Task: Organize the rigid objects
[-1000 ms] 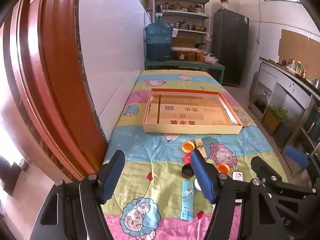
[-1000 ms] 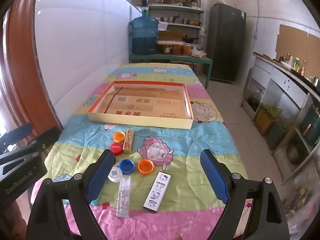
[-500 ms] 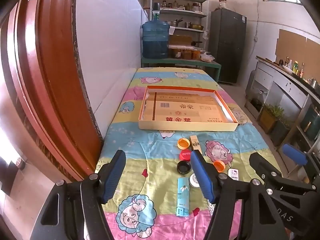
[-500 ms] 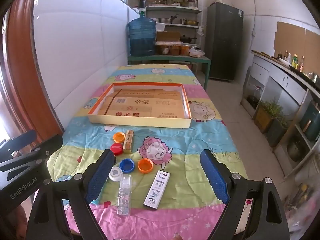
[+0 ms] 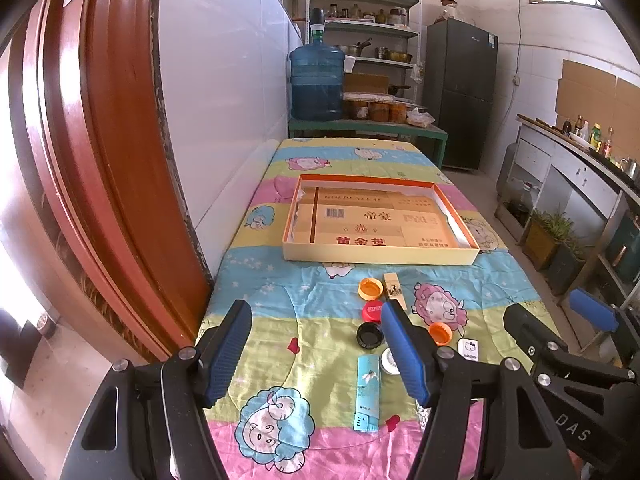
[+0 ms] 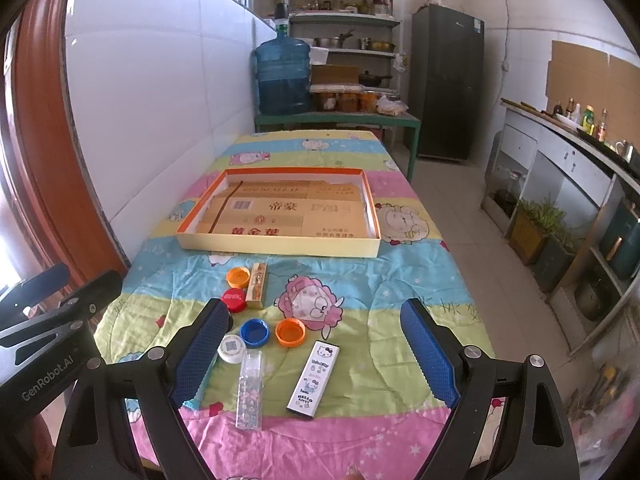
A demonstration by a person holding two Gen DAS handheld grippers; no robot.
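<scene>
Right wrist view: both grippers, left [image 5: 316,354] and right [image 6: 316,354], gape empty above the table's [image 6: 400,280] near edge; caps [image 6: 254,332] sit short of the tray [image 6: 280,246].

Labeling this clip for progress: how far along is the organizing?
Done: nothing; the tray holds only its cardboard liner. In hand: nothing; left claw and right claw are both open above the near edge. Left: everything, including the orange cap, red cap, blue cap, white cap, wooden block, clear case and Hello Kitty box.
</scene>
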